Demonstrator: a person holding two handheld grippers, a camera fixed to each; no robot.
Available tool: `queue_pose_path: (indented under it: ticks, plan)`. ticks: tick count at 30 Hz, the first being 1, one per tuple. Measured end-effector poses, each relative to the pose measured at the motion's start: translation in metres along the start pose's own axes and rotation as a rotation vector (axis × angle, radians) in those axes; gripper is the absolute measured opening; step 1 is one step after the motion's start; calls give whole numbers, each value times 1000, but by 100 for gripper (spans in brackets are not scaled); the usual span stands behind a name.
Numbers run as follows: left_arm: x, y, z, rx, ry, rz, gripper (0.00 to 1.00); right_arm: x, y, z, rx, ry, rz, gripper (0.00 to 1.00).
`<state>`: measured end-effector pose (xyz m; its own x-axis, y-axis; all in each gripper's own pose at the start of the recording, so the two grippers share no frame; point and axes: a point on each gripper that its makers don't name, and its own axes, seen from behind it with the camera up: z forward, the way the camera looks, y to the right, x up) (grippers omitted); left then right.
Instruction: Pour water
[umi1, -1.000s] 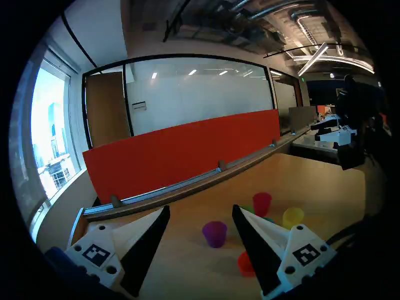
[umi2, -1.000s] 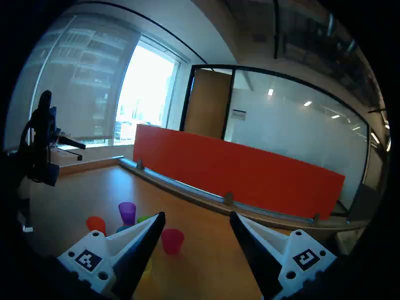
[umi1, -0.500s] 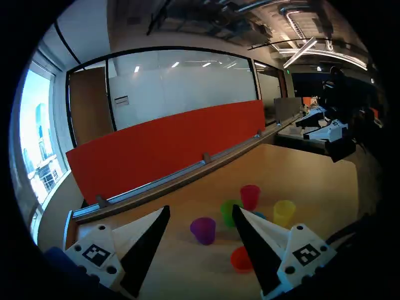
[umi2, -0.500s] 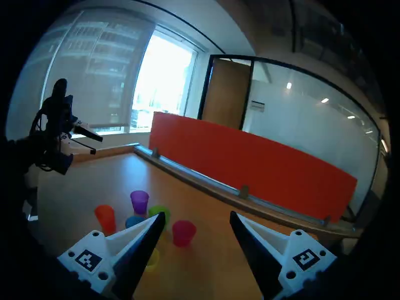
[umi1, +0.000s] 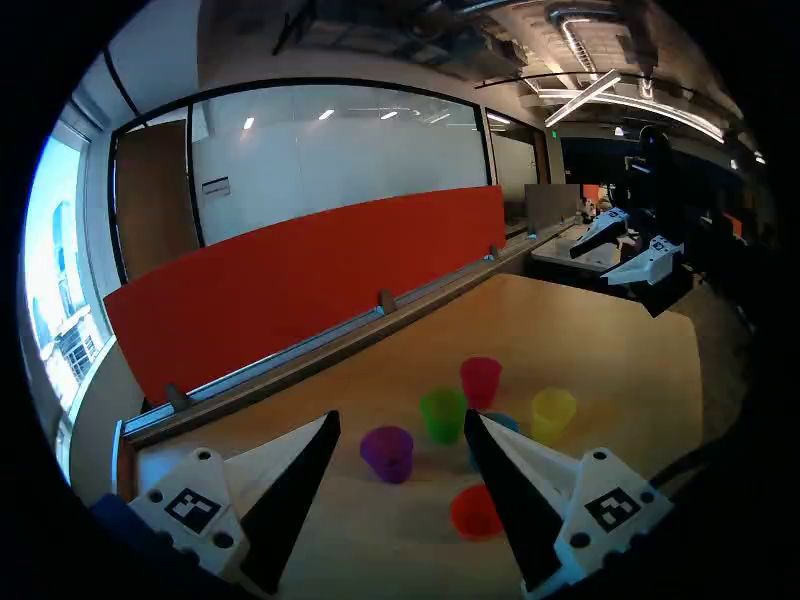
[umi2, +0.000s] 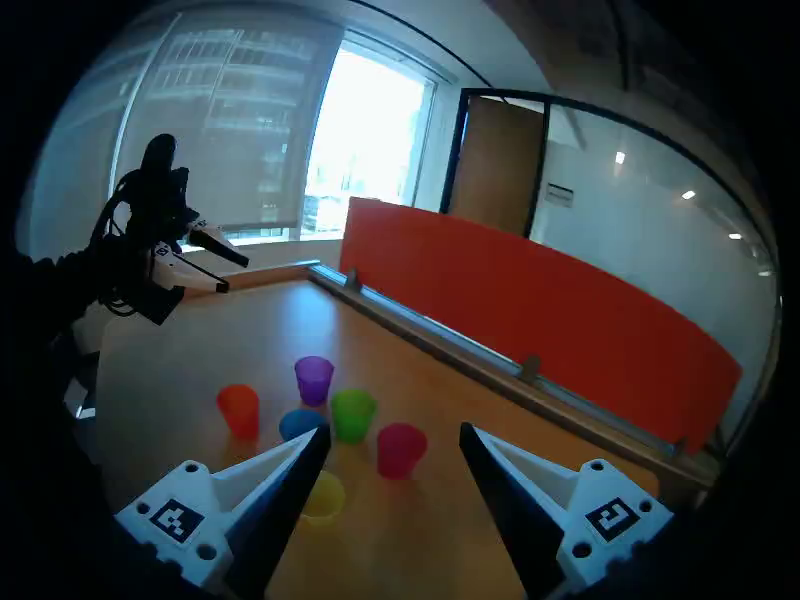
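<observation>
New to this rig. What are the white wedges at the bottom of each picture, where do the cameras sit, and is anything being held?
There is no robot: a person carries a two-finger gripper in each hand. Each round picture comes from a camera riding on one gripper, looking forward; the white wedges are its fingers. The left gripper and the right gripper are both open, holding nothing. On the wooden table stand six small cups: purple cup, green cup, pink cup, yellow cup, blue cup, orange cup. An orange divider runs behind them.
</observation>
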<state>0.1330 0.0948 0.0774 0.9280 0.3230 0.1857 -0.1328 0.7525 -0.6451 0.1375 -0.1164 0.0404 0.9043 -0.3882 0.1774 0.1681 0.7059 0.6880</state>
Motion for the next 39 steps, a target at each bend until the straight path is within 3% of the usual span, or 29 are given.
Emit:
queue_pose_path:
  ticks: [12,23,39]
  plan:
    - [-14,8,11,-40,-20,20,92,-7,-15,19,59,-20,-13,100]
    - [-26,8,20,-60,-36,15,92,-16,-31,44,111,-51,-25,100]
    - [-44,18,40,-108,-80,51,92,-33,-55,87,184,-94,-50,100]
